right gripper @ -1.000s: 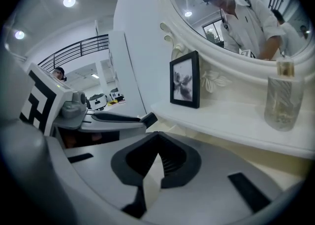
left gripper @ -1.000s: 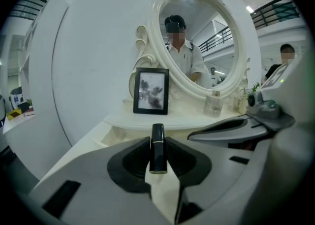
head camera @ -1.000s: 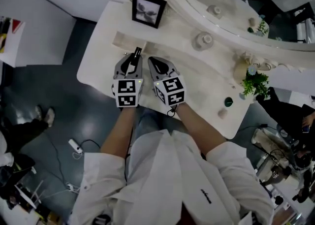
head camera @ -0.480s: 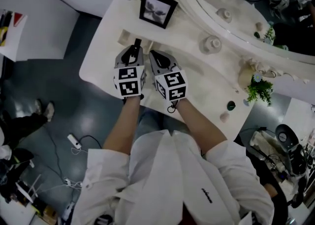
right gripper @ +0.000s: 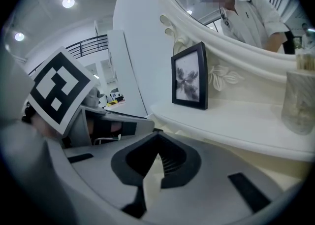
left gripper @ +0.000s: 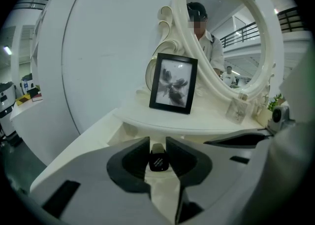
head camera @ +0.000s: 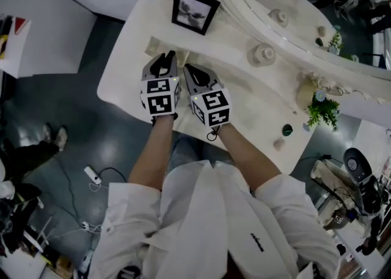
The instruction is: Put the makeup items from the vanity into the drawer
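Two tools sit side by side over the pale worktop (head camera: 122,76). The left tool (head camera: 166,58) pinches a small black makeup tube (left gripper: 158,162) between its pads, end cap toward the camera. The right tool (head camera: 190,70) is pressed together at its tips with nothing in it.

The open drawer (head camera: 154,44) lies just beyond the left tool, at about its 11 o'clock. The picture frame (head camera: 194,10) stands farther off at 1 o'clock. The step in hand looks like carrying the tube to the drawer. Next, I judge, the left tool must go forward and down until the tube is over the drawer's inside, then spread its jaws.

Other things stand on the worktop: a round jar (head camera: 261,54) at the right tool's 2 o'clock, and a dark green piece (head camera: 285,129) and a pale one (head camera: 278,144) at its 4 o'clock.

As for writing, the tube's cap bears only a pale mark of slanted stripes. No brand name or words can be read.
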